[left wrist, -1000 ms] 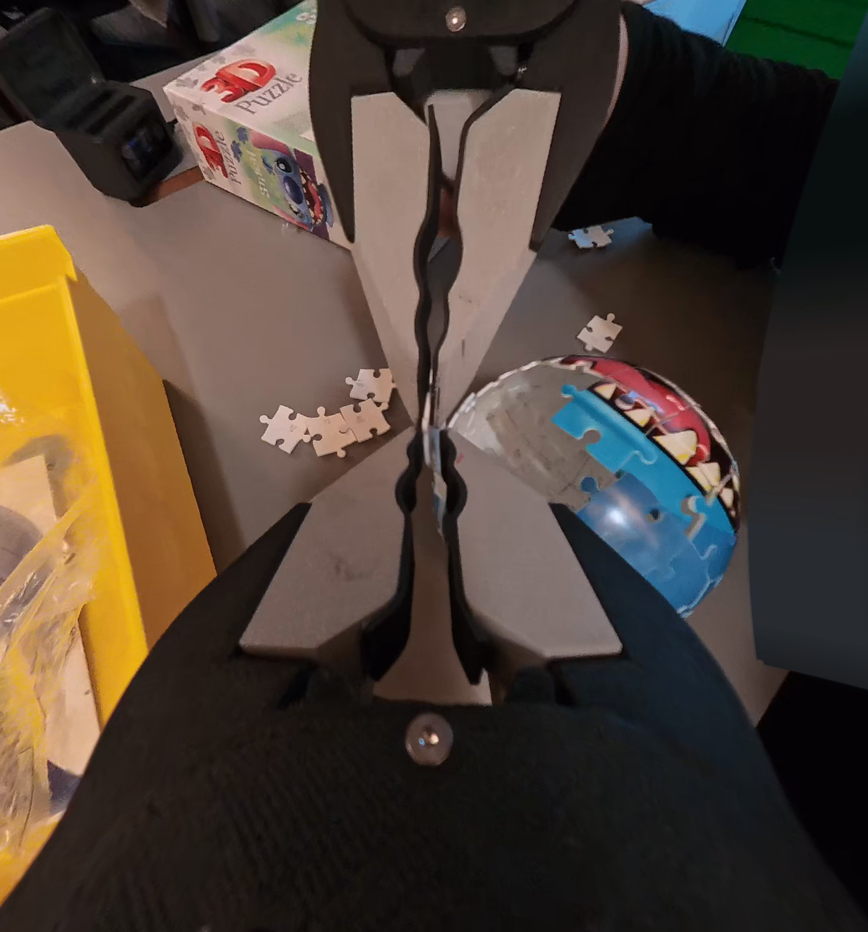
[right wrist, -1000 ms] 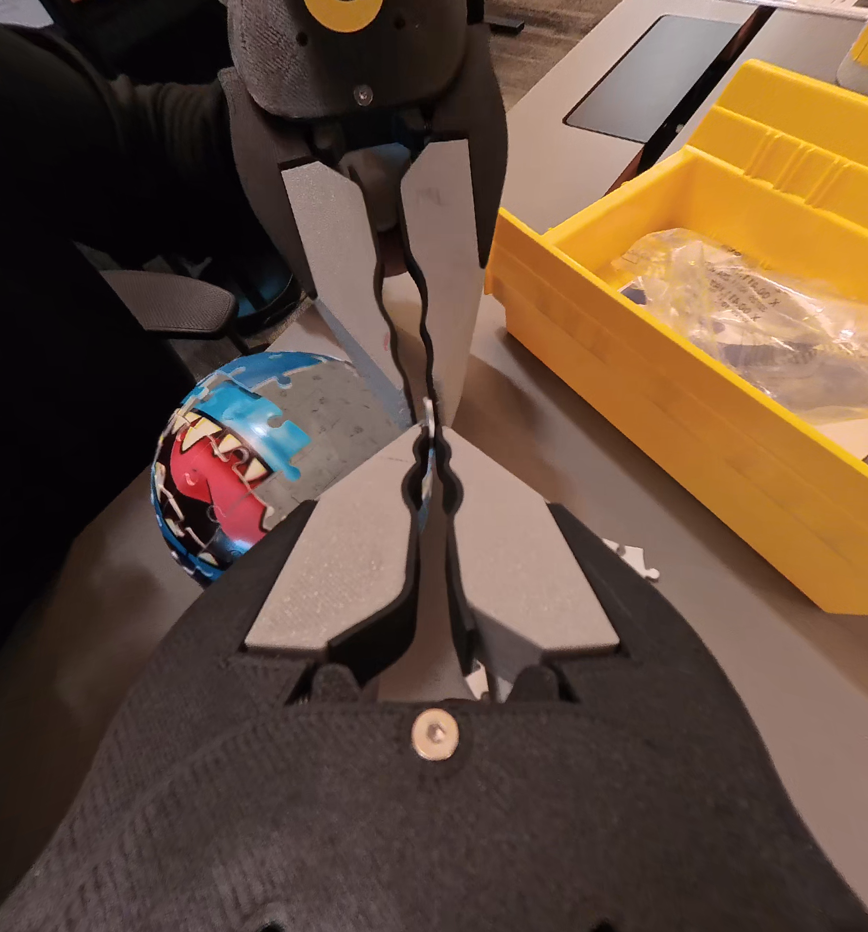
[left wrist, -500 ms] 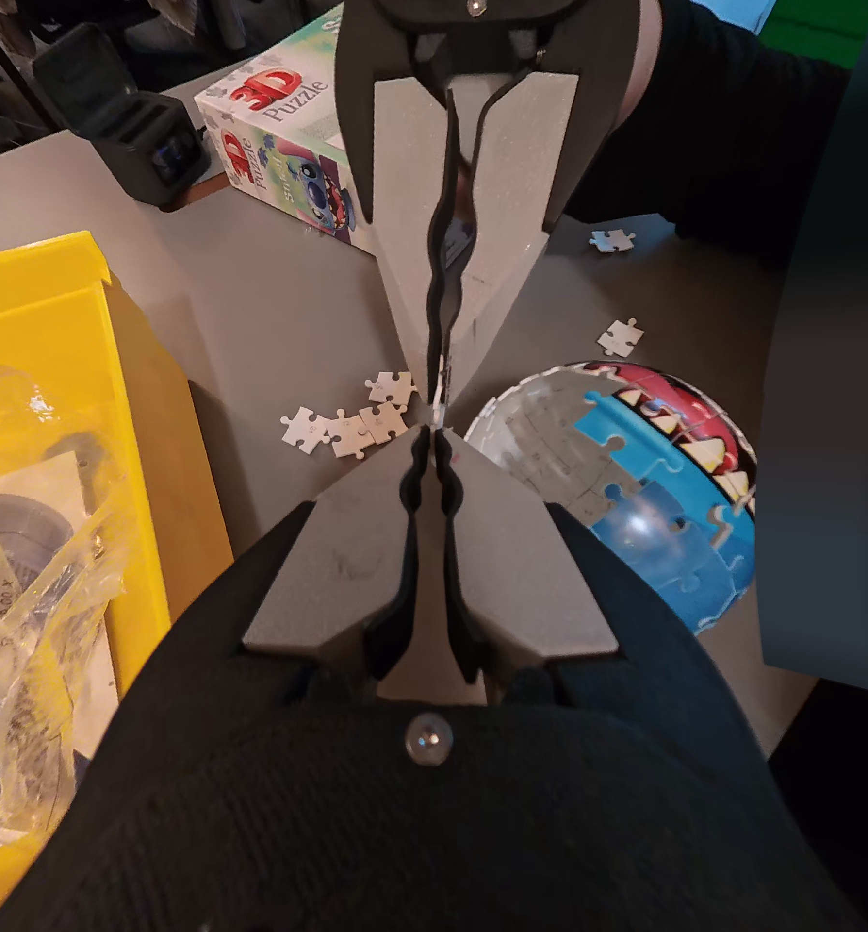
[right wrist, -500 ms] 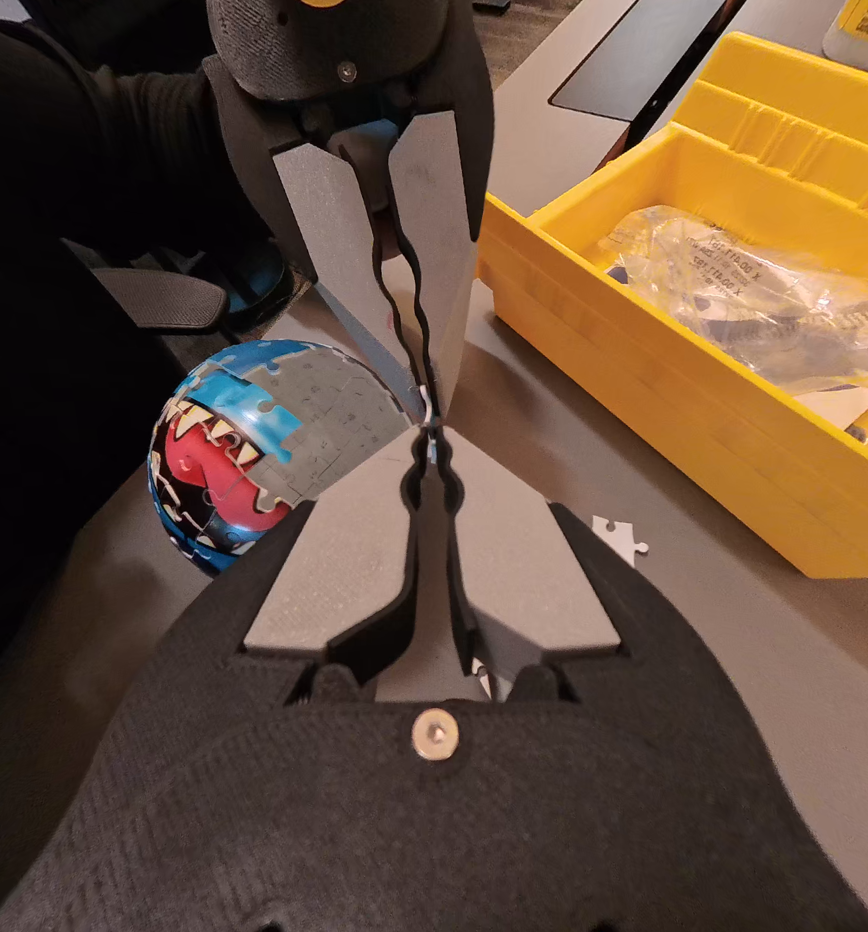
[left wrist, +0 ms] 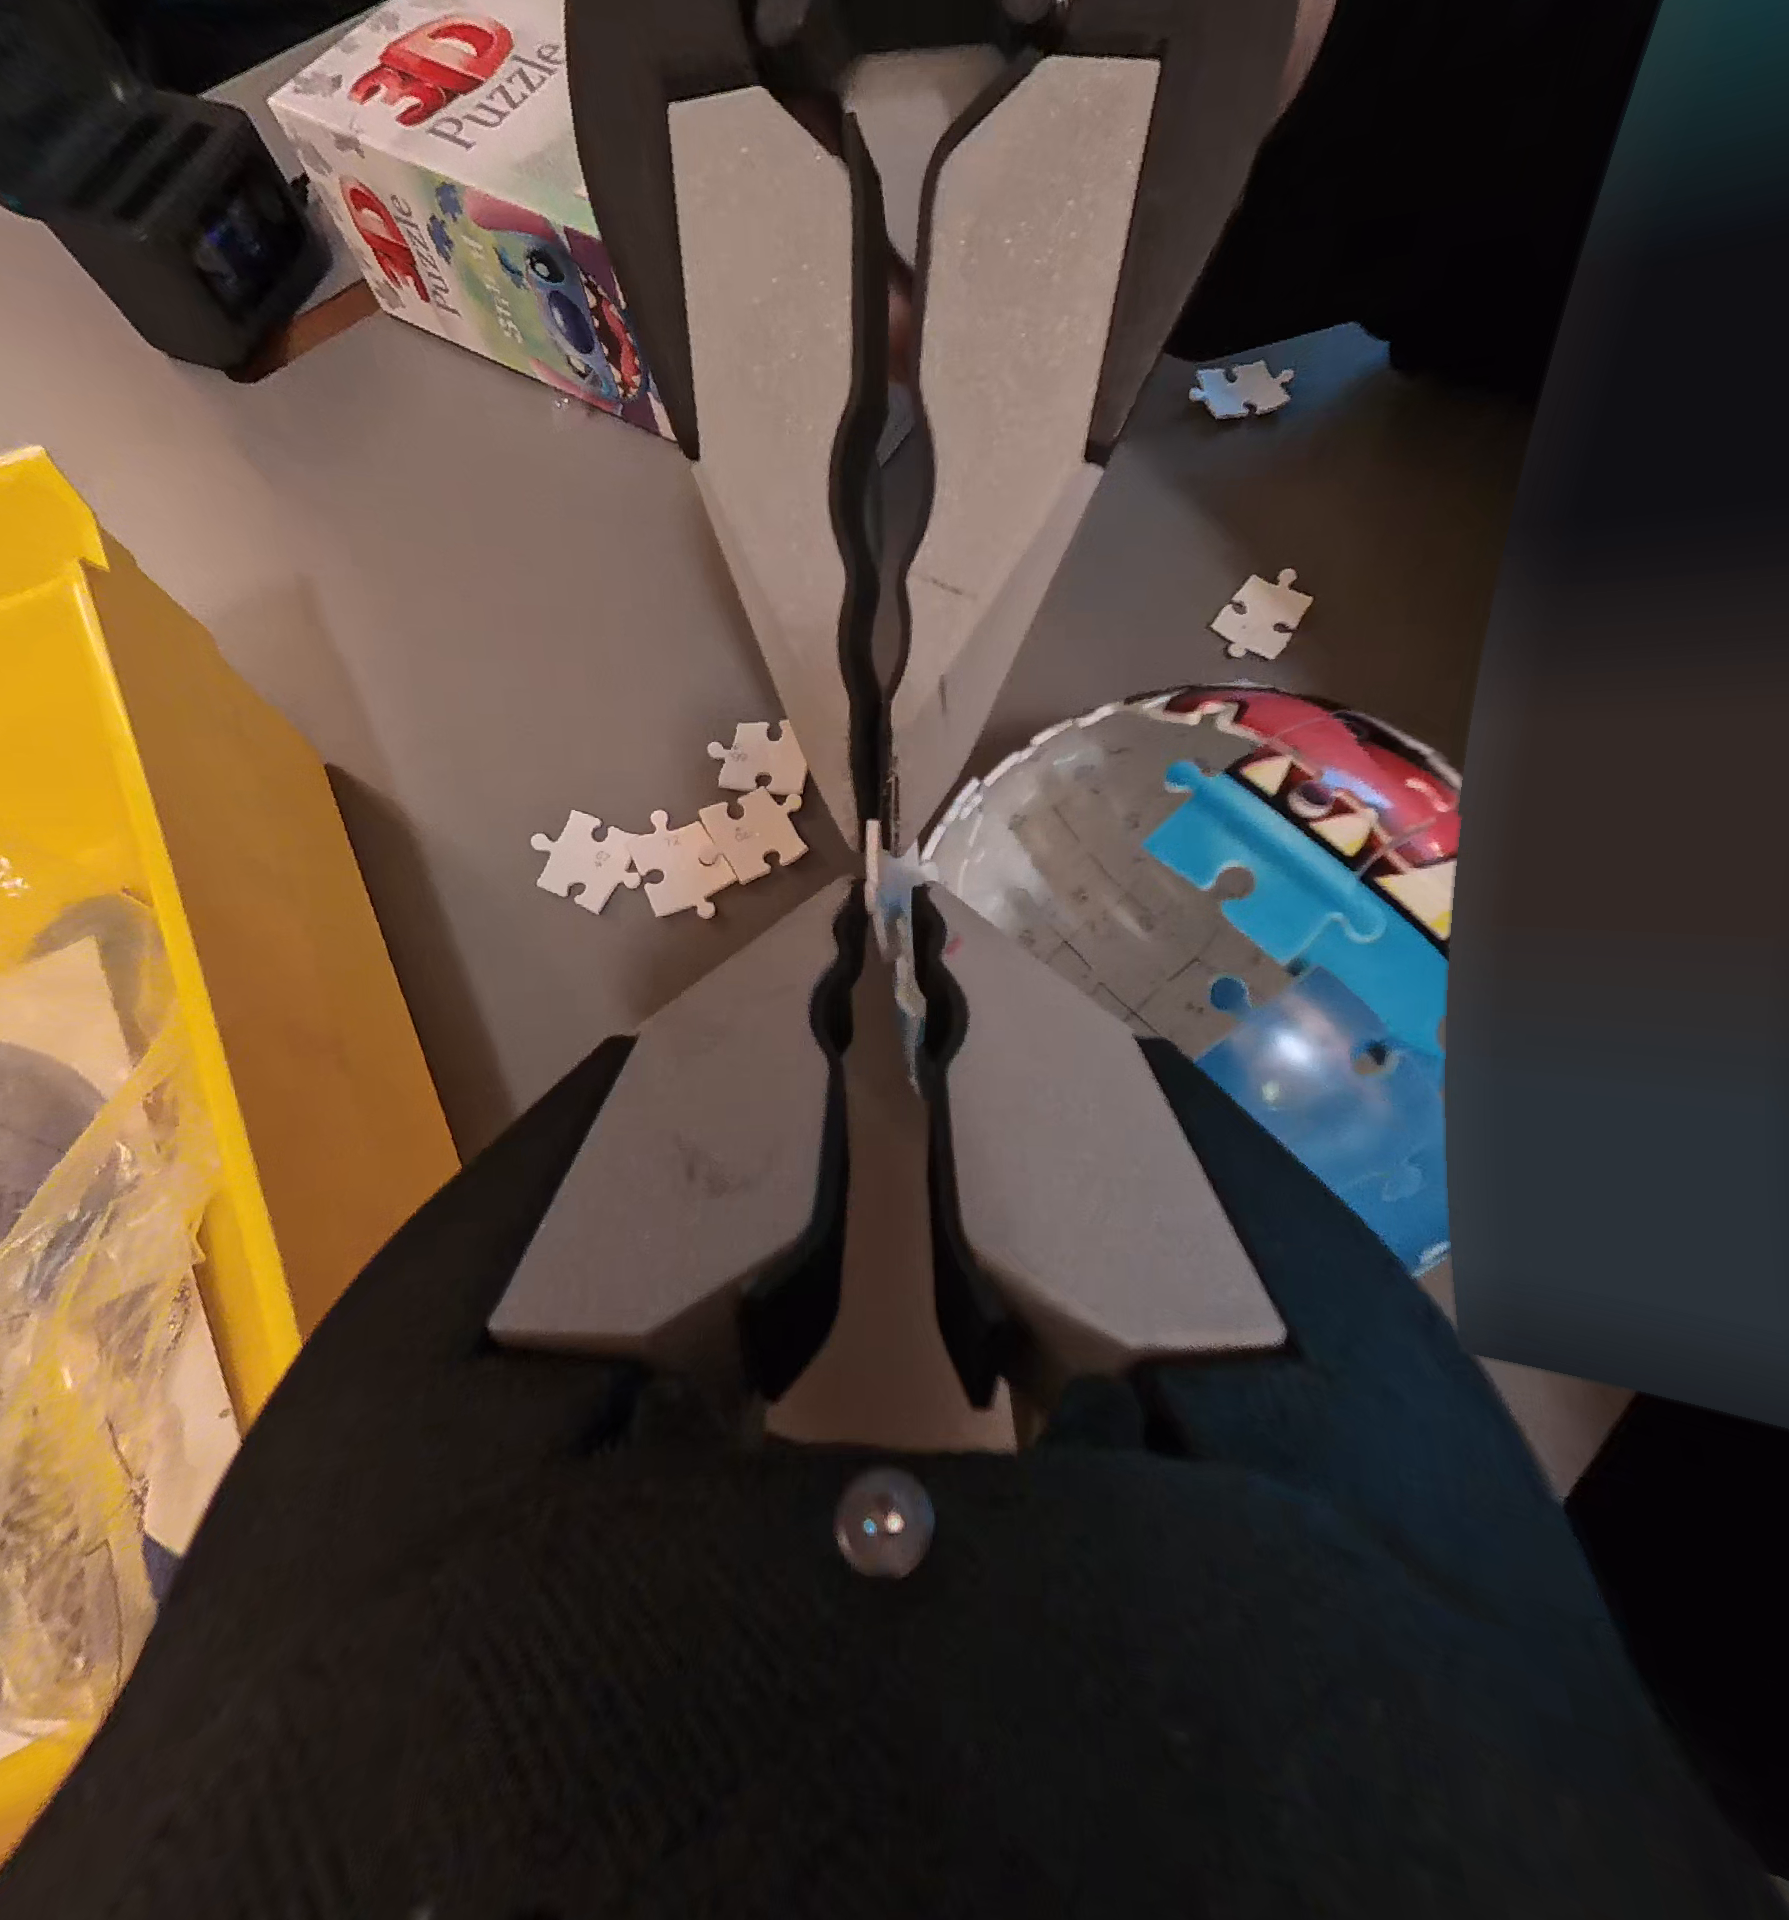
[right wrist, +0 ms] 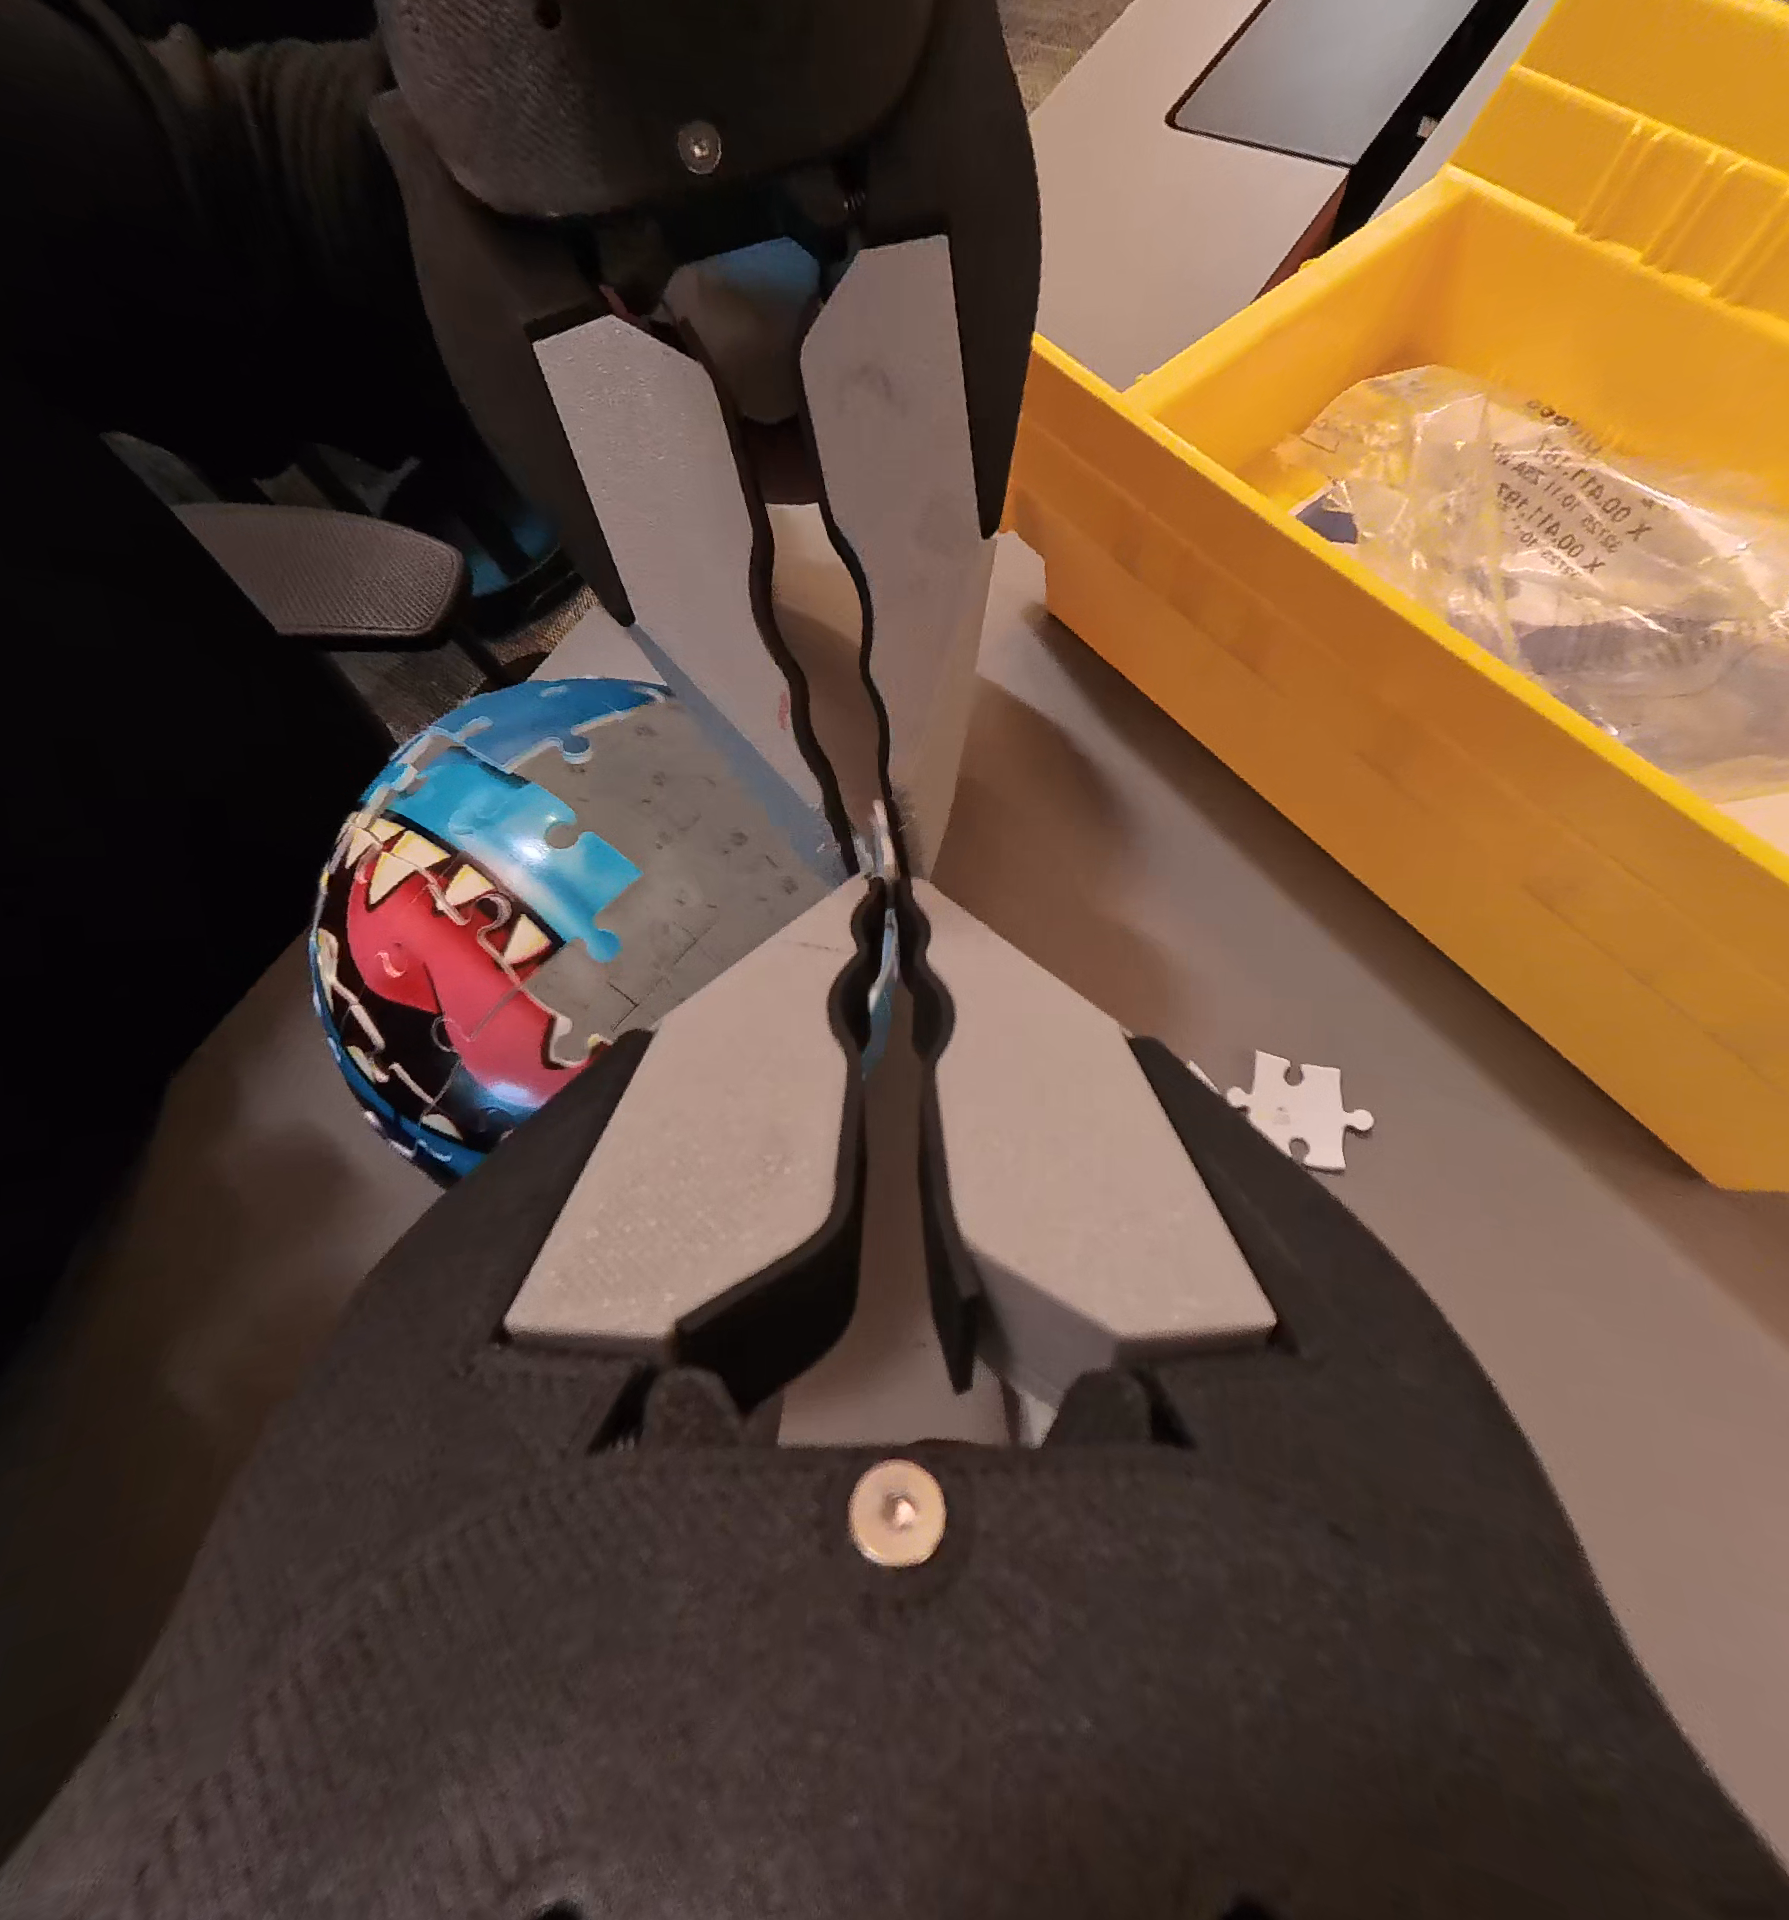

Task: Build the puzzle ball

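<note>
Ball shifted right; piece between both tools.

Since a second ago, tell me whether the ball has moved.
No. In the left wrist view the ball keeps the same gap to the cluster of loose pieces beside it.

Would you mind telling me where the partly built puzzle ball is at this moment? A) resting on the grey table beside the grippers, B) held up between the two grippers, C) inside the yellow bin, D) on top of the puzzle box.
A: the puzzle ball sits on the grey table to one side, while the left gripper and right gripper meet tip to tip on a small puzzle piece.
</note>
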Tool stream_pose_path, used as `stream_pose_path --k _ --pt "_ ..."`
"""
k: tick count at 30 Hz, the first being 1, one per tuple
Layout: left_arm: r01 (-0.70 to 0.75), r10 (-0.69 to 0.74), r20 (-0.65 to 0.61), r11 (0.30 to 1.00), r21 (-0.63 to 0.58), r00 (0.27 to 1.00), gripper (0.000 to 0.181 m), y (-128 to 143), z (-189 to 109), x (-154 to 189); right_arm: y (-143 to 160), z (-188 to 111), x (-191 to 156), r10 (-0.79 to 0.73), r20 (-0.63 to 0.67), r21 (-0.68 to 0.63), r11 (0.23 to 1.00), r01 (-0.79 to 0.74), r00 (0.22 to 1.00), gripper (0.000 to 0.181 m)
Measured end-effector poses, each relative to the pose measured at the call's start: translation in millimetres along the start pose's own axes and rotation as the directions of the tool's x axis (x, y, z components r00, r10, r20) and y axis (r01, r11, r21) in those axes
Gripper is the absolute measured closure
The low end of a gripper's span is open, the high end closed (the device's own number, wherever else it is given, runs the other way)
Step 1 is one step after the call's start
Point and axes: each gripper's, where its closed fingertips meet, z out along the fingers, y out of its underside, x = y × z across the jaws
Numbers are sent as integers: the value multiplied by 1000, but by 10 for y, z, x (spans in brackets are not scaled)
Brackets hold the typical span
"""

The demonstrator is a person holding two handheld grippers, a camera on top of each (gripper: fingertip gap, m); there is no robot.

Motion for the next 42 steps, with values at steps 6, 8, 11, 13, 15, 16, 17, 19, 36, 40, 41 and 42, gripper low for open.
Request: stream_pose_path --k 6,8,11,13,15,16,17,19,36,40,41,42 --pt "1 -1 13 1000 21 1000 173 -65 -74 -14 31 22 -4 -34 -19 -26 999 33 999 181" --pt "3 -3 15 1000 -7 1000 174 -11 -43 -12 12 30 -32 -28 -1 -14 1000 28 1000 181" --pt "-13 13 9 1000 -25 1000 181 27 -5 12 33 47 -27 -34 -8 -24 999 33 999 181" --pt "-32 32 15 999 -34 999 181 35 -8 13 37 56 -37 -38 -4 -23 999 38 999 181" --pt "-37 37 13 999 -39 999 181 33 -17 15 32 47 -47 -33 9 -15 999 33 999 181" --pt "-41 42 16 998 -49 999 181 42 -21 6 34 32 -40 -30 13 -13 999 30 999 181" --pt "-45 46 17 998 -54 999 181 42 -26 0 38 14 -19 -24 9 -11 1000 24 1000 181" --pt "-51 52 14 997 -65 999 181 39 -28 0 53 -21 24 2 4 -11 1000 -2 1000 180" --pt "-136 151 101 981 -141 983 181 98 39 12 270 36 -19 164 237 -28 986 -162 957 150" --pt "-137 153 109 980 -142 982 181 102 51 1 319 71 1 177 250 -38 984 -174 952 155" --pt "-138 155 113 980 -143 982 181 103 51 -4 320 73 -2 176 254 -36 984 -173 951 158" --pt "-140 157 116 980 -144 981 181 104 50 -8 316 76 -2 176 255 -34 984 -173 951 159"
